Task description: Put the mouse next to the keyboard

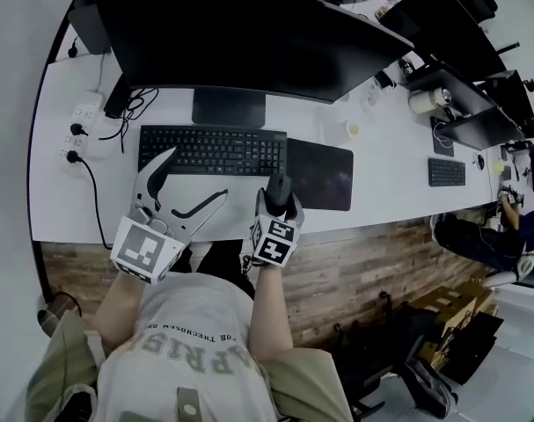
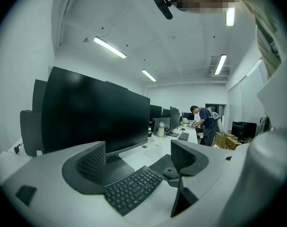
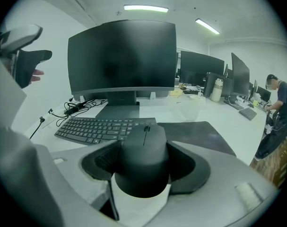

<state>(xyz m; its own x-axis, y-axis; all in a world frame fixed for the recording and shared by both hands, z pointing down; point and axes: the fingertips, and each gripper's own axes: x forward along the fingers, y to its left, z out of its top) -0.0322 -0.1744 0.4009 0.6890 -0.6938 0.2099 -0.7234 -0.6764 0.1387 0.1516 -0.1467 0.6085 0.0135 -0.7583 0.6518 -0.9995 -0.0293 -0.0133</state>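
A black mouse [image 3: 145, 157] sits between the pads of my right gripper [image 3: 145, 162], which is shut on it and holds it above the white desk [image 1: 381, 161]. In the head view this gripper [image 1: 280, 202] with the mouse [image 1: 279, 189] hangs near the desk's front edge, just right of the black keyboard [image 1: 212, 150] and at the left edge of the dark mouse pad [image 1: 321, 174]. My left gripper [image 1: 189, 183] stands open and empty in front of the keyboard [image 2: 132, 189]; its jaws are wide apart over the desk.
A large black monitor [image 1: 240, 33] on a stand [image 1: 229, 108] rises behind the keyboard. A power strip [image 1: 80, 121] with cables lies at the left. Further right stand more monitors, a second keyboard [image 1: 446, 172] and a person [image 1: 522, 227] at the desk.
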